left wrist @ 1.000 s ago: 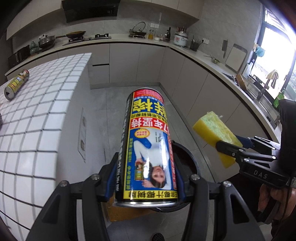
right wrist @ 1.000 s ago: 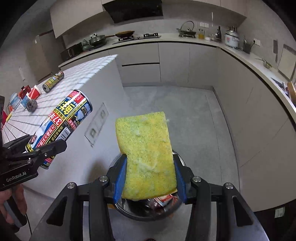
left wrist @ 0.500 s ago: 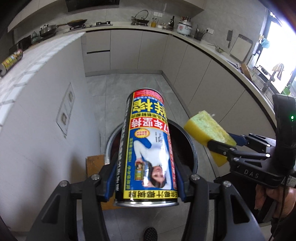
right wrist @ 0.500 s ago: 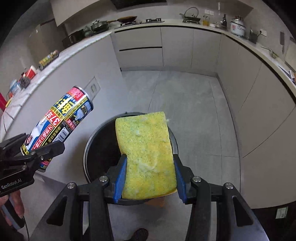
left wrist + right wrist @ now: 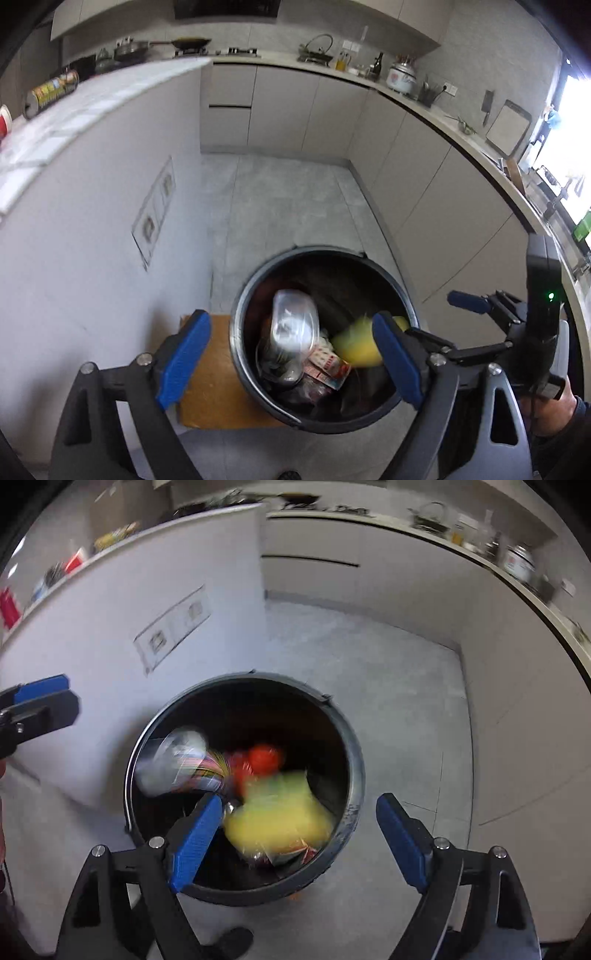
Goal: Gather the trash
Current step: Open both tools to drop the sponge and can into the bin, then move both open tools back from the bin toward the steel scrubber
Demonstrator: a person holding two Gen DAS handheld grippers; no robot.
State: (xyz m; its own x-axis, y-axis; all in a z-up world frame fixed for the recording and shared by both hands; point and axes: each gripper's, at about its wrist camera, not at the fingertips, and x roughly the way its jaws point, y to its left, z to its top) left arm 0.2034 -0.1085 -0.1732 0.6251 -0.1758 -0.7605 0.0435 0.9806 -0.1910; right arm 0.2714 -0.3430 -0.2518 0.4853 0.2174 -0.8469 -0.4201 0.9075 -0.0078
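Note:
A round black trash bin (image 5: 258,280) stands on the floor below both grippers; it also shows in the right wrist view (image 5: 354,760). My left gripper (image 5: 288,358) is open and empty above the bin. My right gripper (image 5: 299,834) is open and empty above it too. The tall can (image 5: 291,332) lies in the bin, end toward me, and it is blurred in the right wrist view (image 5: 177,764). The yellow sponge (image 5: 280,812) is a blur inside the bin; it also shows in the left wrist view (image 5: 356,345). Other trash fills the bin bottom.
A white kitchen island wall (image 5: 92,221) with sockets stands left of the bin. Another can (image 5: 50,92) lies on the island top. A brown cardboard sheet (image 5: 210,376) lies under the bin. Grey cabinets (image 5: 424,192) run along the back and right.
Both grippers have opened. The can has dropped from the left gripper and the sponge from the right gripper into the bin. Both views have tilted down toward the bin.

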